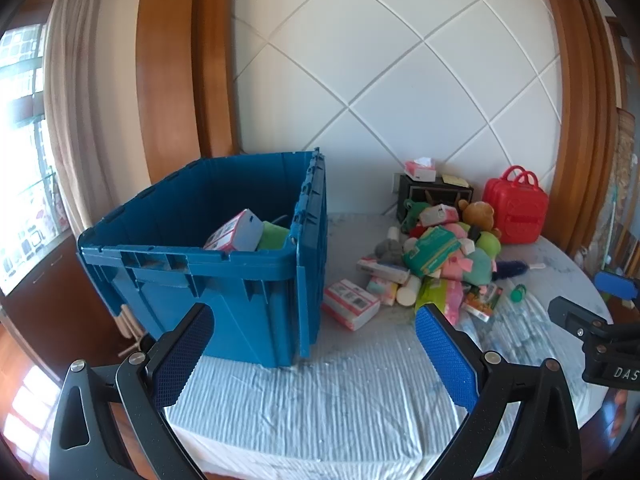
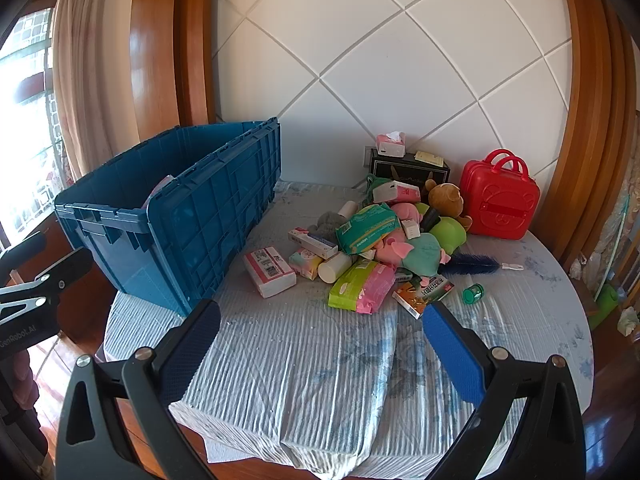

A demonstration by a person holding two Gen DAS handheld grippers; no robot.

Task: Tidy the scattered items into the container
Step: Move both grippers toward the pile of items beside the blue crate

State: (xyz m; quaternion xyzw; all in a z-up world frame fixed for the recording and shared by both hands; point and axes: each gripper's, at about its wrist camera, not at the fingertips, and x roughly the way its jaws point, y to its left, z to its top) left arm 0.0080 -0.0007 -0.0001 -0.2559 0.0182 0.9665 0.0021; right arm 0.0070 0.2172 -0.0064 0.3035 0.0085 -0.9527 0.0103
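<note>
A blue plastic crate [image 1: 224, 280] [image 2: 208, 216] stands on the left of the cloth-covered table; a pink-and-white box [image 1: 236, 234] and a green item [image 1: 272, 236] lie inside it. A pile of scattered items [image 1: 440, 256] [image 2: 384, 240] lies to its right: tissue packs, plush toys, a white bottle, a blue brush [image 2: 476, 264]. A pink tissue pack [image 1: 350, 309] [image 2: 269, 272] lies nearest the crate. My left gripper [image 1: 316, 356] is open and empty, in front of the crate. My right gripper [image 2: 320, 356] is open and empty, short of the pile.
A red toy suitcase [image 2: 498, 200] [image 1: 516, 206] and a black box [image 2: 408, 168] with a tissue box [image 2: 390, 145] on top stand at the back by the wall. The round table's edge [image 2: 576, 312] curves at the right. A window and curtain are at left.
</note>
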